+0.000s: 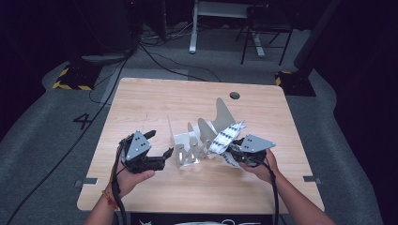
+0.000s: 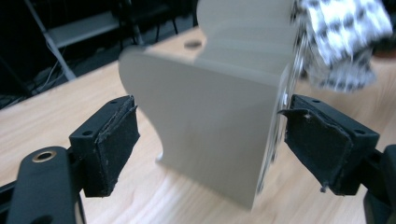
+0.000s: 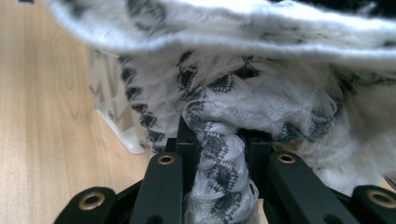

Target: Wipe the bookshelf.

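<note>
The fuzzy cloth (image 1: 225,137), white with black zigzag marks, lies at the middle of the table, draped against the right side of the white rack (image 1: 195,145), its near end pinched in the right gripper.

The room around is dark, with a grey carpeted floor (image 1: 42,126), black cables trailing across it, yellow-and-black striped feet at two stands, and the legs of a white desk farther back. The table (image 1: 155,98) is a pale wood-grain slab with rounded corners and a dark round hole (image 1: 234,95) near its far edge.

The rack is smooth matte sheet, cut into curved fin-like dividers that stand upright from a low base; in the left gripper view its nearest panel (image 2: 215,135) shows a wavy edge.

The cloth is soft and loosely woven, with a furry nap. The right gripper (image 3: 219,154) has its jaws closed tight on a bunched fold of it. The left gripper (image 2: 210,149) stands wide open, its black padded jaws either side of the rack's panel, the right-hand pad close to the panel's edge; whether it touches there I cannot tell.
</note>
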The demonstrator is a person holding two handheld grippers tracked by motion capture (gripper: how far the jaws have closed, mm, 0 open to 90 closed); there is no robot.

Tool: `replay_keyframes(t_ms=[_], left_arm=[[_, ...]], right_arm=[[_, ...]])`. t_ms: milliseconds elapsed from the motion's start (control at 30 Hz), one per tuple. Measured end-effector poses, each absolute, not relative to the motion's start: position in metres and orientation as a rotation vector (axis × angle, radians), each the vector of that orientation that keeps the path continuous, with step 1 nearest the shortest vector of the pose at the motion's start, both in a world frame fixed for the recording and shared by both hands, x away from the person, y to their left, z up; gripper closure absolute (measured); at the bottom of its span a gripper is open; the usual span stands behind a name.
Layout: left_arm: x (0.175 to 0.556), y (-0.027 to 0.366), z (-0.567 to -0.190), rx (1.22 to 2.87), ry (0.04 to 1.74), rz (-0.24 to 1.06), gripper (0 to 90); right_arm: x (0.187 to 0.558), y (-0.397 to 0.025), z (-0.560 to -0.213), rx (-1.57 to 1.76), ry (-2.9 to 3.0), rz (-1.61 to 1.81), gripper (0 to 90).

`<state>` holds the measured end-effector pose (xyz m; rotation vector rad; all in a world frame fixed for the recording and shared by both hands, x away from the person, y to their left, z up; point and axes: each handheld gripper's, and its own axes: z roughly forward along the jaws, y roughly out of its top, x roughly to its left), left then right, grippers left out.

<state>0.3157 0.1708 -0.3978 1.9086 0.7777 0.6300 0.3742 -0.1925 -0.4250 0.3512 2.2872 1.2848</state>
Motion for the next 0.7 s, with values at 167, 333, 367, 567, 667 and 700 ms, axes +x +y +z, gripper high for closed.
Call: replay_keyframes(t_ms=[167, 333, 367, 567, 667, 700], left_arm=[[0.320, 0.164, -0.427, 2.086, 0.759, 0.704, 17.7], [0.326, 0.158, -0.456, 2.171, 0.744, 0.661, 18.9], [0.328, 0.158, -0.460, 2.176, 0.745, 0.644, 19.1], [0.338, 0.153, -0.483, 2.212, 0.771, 0.538, 19.6], [0.340, 0.149, -0.487, 2.198, 0.797, 0.516, 19.4], [0.340, 0.147, -0.487, 2.193, 0.807, 0.526, 19.1]], right_arm=[[0.371, -0.170, -0.435, 0.292, 2.321, 1.217, 74.8], [0.380, -0.165, -0.458, 0.325, 2.379, 1.136, 75.4], [0.383, -0.166, -0.464, 0.353, 2.400, 1.126, 75.5], [0.388, -0.165, -0.485, 0.384, 2.483, 1.070, 75.6], [0.386, -0.165, -0.480, 0.365, 2.475, 1.096, 75.5], [0.384, -0.165, -0.478, 0.356, 2.469, 1.105, 75.4]])
